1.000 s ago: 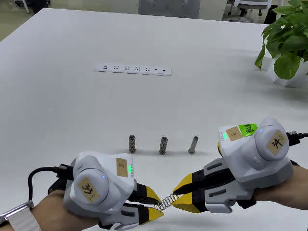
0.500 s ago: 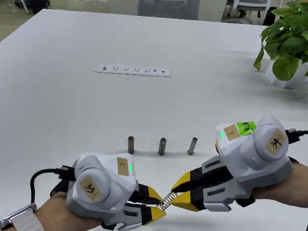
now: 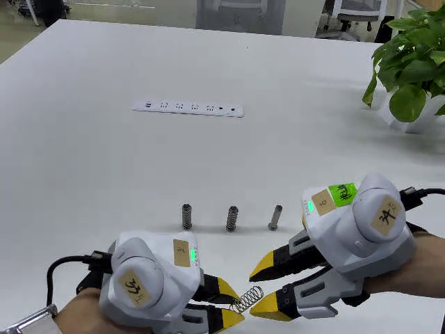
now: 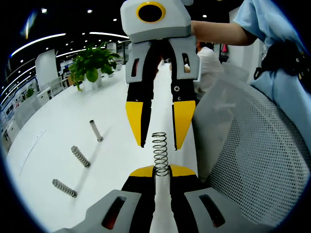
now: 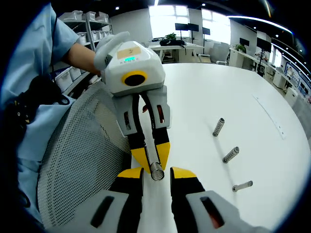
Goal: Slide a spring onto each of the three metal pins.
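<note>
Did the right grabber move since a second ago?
Yes. The right gripper has opened its jaws off the spring, which the left gripper holds. Against the bare pin, it has barely shifted.

This looks like an open-plan office: a big white meeting table (image 3: 104,160) with a power strip (image 3: 188,108) and a potted plant (image 3: 410,66), swivel chairs (image 3: 240,15) at its far end, a mesh chair back (image 4: 262,160), ceiling strip lights (image 4: 43,41) and distant monitors (image 5: 183,26).

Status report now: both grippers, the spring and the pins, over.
Left gripper shut on small coiled metal spring. Right gripper open, jaws astride its free end. Third grey metal pin bare, nothing blocking it.
</note>
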`<state>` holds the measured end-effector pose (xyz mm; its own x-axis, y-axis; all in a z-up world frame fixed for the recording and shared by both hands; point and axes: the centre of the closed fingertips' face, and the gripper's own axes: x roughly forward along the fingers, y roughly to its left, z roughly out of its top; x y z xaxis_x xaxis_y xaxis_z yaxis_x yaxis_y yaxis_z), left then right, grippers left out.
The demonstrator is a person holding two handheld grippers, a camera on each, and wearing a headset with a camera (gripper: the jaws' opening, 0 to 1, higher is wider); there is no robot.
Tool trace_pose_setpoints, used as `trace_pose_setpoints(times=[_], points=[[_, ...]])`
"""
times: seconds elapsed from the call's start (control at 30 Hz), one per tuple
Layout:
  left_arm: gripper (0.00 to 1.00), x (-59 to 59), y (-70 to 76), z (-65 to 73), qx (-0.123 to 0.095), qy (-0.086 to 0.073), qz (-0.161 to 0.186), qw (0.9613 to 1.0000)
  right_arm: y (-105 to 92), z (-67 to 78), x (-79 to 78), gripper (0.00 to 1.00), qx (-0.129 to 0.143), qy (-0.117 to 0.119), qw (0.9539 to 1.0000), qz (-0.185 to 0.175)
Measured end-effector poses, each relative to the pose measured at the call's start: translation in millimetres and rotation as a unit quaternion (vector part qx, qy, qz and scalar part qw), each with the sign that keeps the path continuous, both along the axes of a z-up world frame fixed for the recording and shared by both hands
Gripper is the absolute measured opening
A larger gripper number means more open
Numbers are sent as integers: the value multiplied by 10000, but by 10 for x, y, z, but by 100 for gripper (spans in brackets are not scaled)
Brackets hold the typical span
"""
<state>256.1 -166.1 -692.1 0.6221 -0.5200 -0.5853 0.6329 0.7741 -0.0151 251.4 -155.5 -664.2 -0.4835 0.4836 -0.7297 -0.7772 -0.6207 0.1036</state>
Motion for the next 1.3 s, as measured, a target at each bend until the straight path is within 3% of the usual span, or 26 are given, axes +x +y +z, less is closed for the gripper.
trace_pose_setpoints(times=[0.57, 1.3], points=[[9, 36, -48, -3, 59, -32, -166, 9998, -46, -148, -8, 16, -246, -131, 9995, 168], [10, 34, -100, -13, -2, -5, -159, 9999, -66, -199, -71, 12, -363, -125, 9990, 242]])
